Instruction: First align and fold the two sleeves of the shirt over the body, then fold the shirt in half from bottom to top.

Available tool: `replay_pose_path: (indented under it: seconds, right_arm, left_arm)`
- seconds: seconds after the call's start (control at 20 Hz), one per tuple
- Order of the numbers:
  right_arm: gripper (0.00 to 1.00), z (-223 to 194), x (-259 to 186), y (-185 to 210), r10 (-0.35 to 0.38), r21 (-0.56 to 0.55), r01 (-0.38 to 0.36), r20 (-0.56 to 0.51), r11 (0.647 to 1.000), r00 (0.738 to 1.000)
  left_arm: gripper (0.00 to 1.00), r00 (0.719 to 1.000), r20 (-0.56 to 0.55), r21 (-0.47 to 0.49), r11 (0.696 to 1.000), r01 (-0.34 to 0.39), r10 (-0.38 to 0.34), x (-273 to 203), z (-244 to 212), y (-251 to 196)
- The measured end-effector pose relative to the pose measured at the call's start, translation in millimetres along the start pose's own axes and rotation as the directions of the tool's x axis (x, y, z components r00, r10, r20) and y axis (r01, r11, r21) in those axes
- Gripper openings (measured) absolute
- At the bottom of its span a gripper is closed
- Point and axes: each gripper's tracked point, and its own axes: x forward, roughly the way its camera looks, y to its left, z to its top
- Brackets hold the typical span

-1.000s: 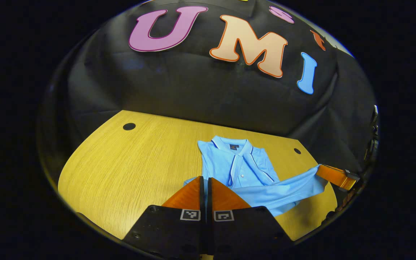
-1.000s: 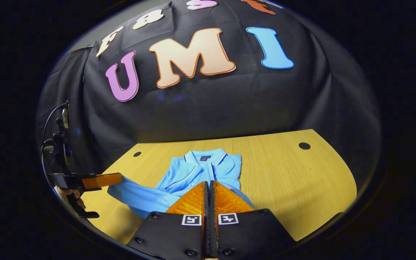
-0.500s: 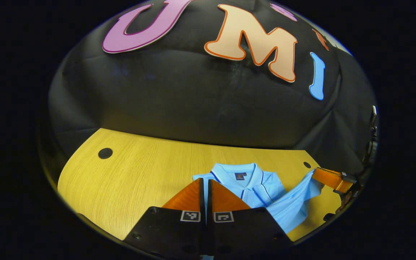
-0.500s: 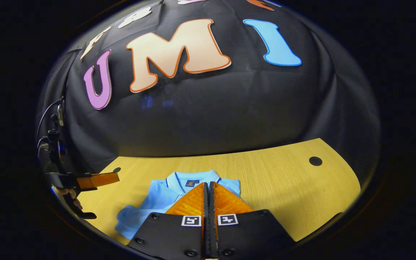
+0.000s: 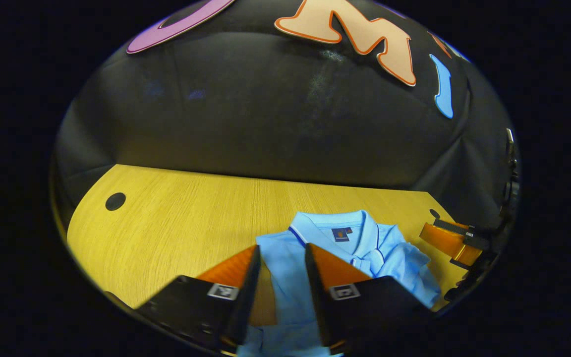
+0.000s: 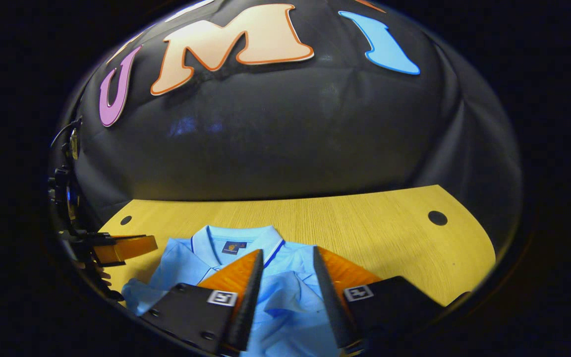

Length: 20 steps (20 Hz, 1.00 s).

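The light blue polo shirt (image 5: 389, 253) lies bunched on the yellow wooden table (image 5: 181, 213), collar towards the far wall and cloth folded up over its body. My left gripper (image 5: 282, 248) stands open over the shirt's left part, with cloth lying loose between its fingers. My right gripper (image 6: 288, 252) is open too, low over the shirt (image 6: 181, 258) just short of the collar (image 6: 236, 237). Neither pair of fingers presses on the cloth. The right gripper (image 5: 427, 233) shows at the shirt's right edge in the left gripper view. The left gripper (image 6: 149, 245) shows at the left in the right gripper view, held by a hand.
Round cable holes (image 5: 115, 201) (image 6: 437, 217) sit near the table's far corners. The black cloth wall rises straight behind the table's back edge. Bare wood stretches to the left of the shirt in the left gripper view and to its right in the right gripper view.
Both grippers were shut on the cloth and carried it forward towards the collar. Now both have opened and let go, and the shirt lies doubled over.
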Motion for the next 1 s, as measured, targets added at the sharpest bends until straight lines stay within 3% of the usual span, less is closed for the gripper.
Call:
replay_pose_path:
  seconds: [0.05,0.1,0.15,0.35,0.65,1.0]
  right_arm:
    - [0.75,7,-8,-1,-0.005,-0.005,0.005,0.013,1.000,1.000]
    - [0.94,14,-14,0,-0.004,-0.005,0.004,0.031,1.000,1.000]
    - [1.00,24,-24,1,-0.004,-0.005,0.004,0.056,1.000,0.998]
    - [1.00,57,-85,3,0.013,-0.016,-0.010,0.167,1.000,0.986]
    - [1.00,84,-208,3,0.052,-0.055,-0.038,0.300,0.998,0.952]
    - [1.00,78,-317,6,0.088,-0.071,-0.066,0.369,0.995,0.925]
  left_arm:
    - [0.73,1.000,0.009,0.010,1.000,-0.019,0.019,-1,1,2]
    - [0.81,0.999,0.023,0.010,0.999,-0.035,0.035,-7,6,4]
    - [0.85,0.998,0.039,0.000,0.999,-0.048,0.048,-14,11,2]
    - [0.96,0.984,0.147,-0.015,0.995,-0.100,0.101,-71,36,-4]
    - [0.96,0.942,0.311,-0.014,0.992,-0.129,0.127,-192,66,-35]
    - [0.95,0.915,0.383,0.017,0.989,-0.144,0.126,-288,51,-70]
